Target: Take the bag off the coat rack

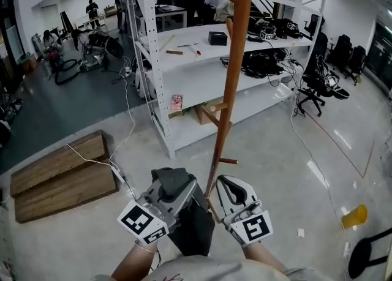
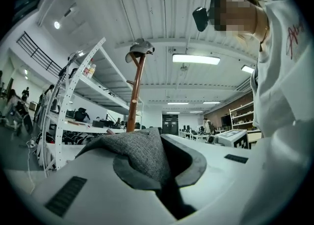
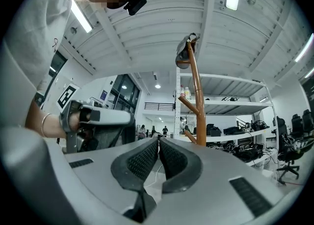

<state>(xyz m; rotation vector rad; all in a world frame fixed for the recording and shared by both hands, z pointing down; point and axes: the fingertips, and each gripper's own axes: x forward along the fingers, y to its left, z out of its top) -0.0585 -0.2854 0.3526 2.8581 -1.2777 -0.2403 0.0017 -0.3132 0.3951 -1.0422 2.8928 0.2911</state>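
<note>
Left gripper [image 1: 174, 183]: was clamped on grey bag [image 1: 195, 223], bottom centre, beside coat rack [image 1: 228, 96].
Right gripper [image 1: 225, 187]: jaws were pressed together, empty, just right of rack.
Obstacles: shelving [image 1: 154, 65] was seen behind rack; wooden boards [image 1: 61, 176] lower left.
Open room: floor [image 1: 275, 151] at right, bounded by yellow cup [image 1: 355, 215].

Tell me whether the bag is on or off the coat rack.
Off: the bag hangs from the shut left gripper, beside the coat rack, on no peg.

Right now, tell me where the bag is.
Head view, lower centre: the bag hangs from the shut left tool, just left of the coat rack pole.
</note>
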